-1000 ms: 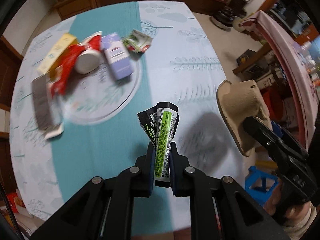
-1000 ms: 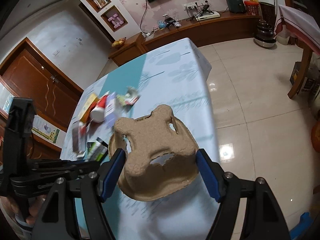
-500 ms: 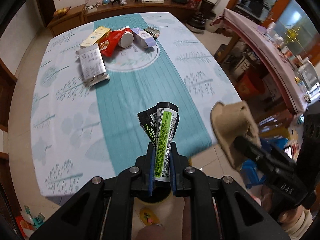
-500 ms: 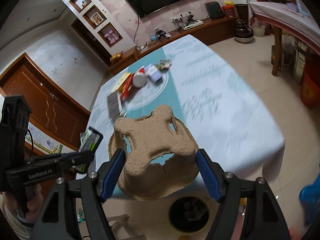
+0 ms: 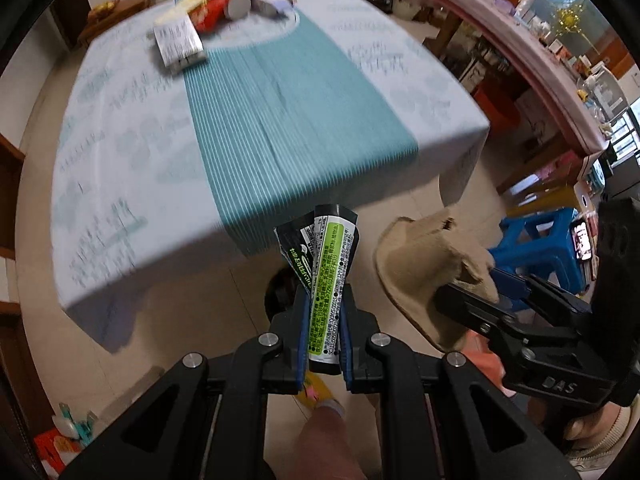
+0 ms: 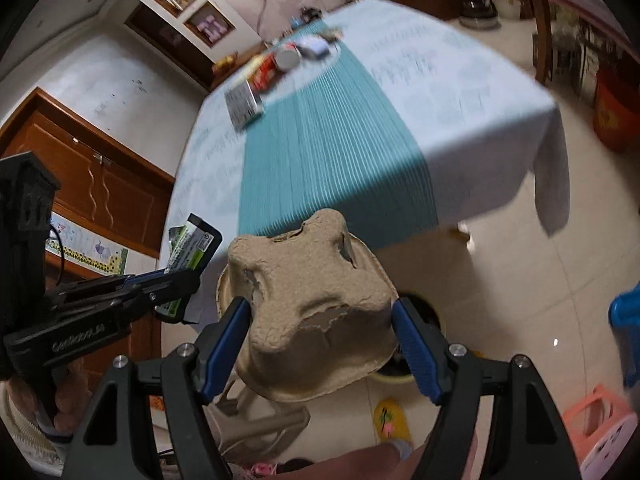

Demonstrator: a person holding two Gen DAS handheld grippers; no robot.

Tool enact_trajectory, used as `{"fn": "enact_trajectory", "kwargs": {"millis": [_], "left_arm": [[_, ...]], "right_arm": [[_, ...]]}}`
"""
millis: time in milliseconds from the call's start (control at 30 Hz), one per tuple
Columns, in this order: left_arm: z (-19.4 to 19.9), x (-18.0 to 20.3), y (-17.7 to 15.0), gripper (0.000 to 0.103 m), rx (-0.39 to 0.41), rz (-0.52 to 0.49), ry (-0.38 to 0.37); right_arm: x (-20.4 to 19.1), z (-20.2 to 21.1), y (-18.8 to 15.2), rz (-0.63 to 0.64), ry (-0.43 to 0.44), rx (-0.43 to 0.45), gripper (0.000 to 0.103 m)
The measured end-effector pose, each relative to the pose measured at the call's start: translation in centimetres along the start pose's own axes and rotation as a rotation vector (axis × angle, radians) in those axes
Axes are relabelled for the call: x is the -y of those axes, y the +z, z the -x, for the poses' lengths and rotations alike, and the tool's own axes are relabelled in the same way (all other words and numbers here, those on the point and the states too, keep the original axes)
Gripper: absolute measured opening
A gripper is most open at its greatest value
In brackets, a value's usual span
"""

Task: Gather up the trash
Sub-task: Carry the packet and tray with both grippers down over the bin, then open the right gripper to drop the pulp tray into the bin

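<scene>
1. Your left gripper (image 5: 324,332) is pinching the black-and-green wrapper (image 5: 326,276) flat between its blue pads; the wrapper's long axis runs straight out along the fingers, its torn top end pointing toward the table's near edge.
2. Your right gripper (image 6: 322,336) is clamped on the brown pulp carton piece (image 6: 316,304), one pad on each side; its domed side faces the camera, open rim toward the floor.
3. Both pieces hang in the air off the table, over tiled floor (image 6: 500,288), the carton just right of the wrapper and not touching it.
4. Right below them sits a dark round bin (image 5: 280,292), partly hidden behind the wrapper and your left fingers; in the right view its pale rim (image 6: 394,378) peeks out under the carton.
5. The tablecloth (image 5: 280,120) drops over the near edge just ahead; bare floor lies between that edge and you.
6. To your right, a blue stool (image 5: 548,240) stands close behind the carton.
7. Far across the table, the remaining trash pile (image 5: 216,12) is blurred.
</scene>
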State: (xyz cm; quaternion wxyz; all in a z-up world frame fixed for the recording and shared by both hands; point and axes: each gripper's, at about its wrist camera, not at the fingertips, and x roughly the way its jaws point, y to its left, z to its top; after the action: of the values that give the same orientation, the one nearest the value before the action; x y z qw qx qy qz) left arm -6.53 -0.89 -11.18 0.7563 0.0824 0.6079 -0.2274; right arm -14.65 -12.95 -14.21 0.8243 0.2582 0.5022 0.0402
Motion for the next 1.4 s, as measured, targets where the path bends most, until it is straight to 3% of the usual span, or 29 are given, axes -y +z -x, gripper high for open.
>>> {"fn": "enact_trajectory", "kwargs": {"millis": [333,733,933,1100,1400], "left_arm": [[-11.7,-0.2,-4.0,0.012,-0.119,0.099,0.009],[-25.3,-3.3,-6.4,0.015,-0.156,0.191,0.014],[-29.0,-5.0,-7.1,0.035,-0.173,0.219,0.032],[-29.7,-6.0,-7.4,0.063,-0.174,0.266,0.034],[-28.1,-7.9,-7.9,0.077,-0.123,0.283,0.073]], "right_arm": [[6.4,-8.1,-3.3,-0.052,-0.018,-0.138,0.073],[12.3,-19.8,-7.7,-0.079,-0.080,-0.283,0.074],[13.8,-23.9,-8.8,-0.114,-0.098,-0.313,0.074],[13.5,-25.8,-8.9,-0.113,-0.112,-0.320,0.074],[12.7,-27.2,-8.7,-0.107,-0.127,-0.306,0.075]]}}
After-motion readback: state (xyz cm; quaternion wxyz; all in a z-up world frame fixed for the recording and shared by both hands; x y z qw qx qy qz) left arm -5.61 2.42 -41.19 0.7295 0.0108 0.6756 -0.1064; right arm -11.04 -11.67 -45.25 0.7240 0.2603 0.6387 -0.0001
